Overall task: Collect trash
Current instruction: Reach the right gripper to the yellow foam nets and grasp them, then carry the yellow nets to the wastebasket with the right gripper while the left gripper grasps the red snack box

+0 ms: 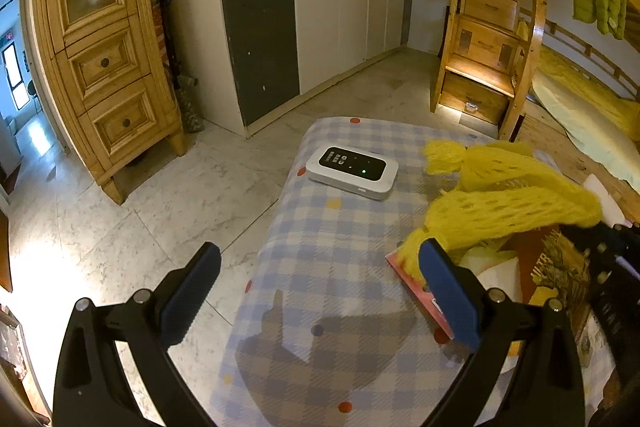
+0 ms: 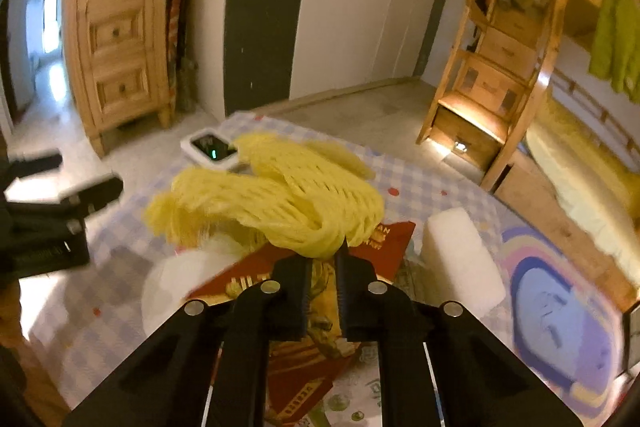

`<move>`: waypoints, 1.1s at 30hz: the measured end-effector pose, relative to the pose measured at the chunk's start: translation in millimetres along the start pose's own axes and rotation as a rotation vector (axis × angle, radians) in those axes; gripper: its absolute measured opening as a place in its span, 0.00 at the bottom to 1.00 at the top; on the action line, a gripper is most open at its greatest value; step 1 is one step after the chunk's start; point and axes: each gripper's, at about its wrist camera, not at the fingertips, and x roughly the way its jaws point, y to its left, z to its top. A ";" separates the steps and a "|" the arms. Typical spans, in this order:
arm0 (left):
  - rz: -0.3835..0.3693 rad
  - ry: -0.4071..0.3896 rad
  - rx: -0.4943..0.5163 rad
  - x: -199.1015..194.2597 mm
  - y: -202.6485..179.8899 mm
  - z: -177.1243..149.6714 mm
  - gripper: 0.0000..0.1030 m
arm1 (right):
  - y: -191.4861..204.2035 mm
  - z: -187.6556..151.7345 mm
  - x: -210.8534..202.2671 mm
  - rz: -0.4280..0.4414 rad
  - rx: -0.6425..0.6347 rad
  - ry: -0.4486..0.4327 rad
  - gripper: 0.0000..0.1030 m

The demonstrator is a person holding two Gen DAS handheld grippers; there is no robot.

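A yellow foam net (image 2: 280,199), the kind that wraps fruit, is pinched at its near end by my right gripper (image 2: 323,259), whose jaws stand nearly together. The net spreads out above a red and yellow book (image 2: 316,307) and crumpled white paper (image 2: 180,279) on the checked bed cover (image 2: 80,307). From the left wrist view the same net (image 1: 508,199) hangs at the right, with the right gripper's black body (image 1: 612,259) behind it. My left gripper (image 1: 320,263) hovers open over the checked cover (image 1: 320,227) with nothing between its blue pads (image 1: 192,291).
A white device with a dark screen (image 1: 352,171) lies near the bed's far edge. A white foam block (image 2: 460,259) rests right of the book. A pine cabinet (image 1: 104,67), white wardrobe (image 1: 348,7) and wooden bunk stairs (image 1: 484,39) ring the marble floor (image 1: 100,227).
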 end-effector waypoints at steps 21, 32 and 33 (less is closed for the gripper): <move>-0.256 -0.065 0.226 -31.5 -95.6 -19.7 0.93 | -123.7 -20.4 -106.6 -0.214 0.545 -0.459 0.06; -0.293 0.041 0.236 -14.4 -144.1 -31.6 0.93 | -167.7 -81.3 -96.1 -0.299 0.679 -0.299 0.07; -0.290 0.044 0.239 -14.0 -145.7 -32.0 0.93 | -170.0 -86.1 -98.4 -0.300 0.676 -0.297 0.07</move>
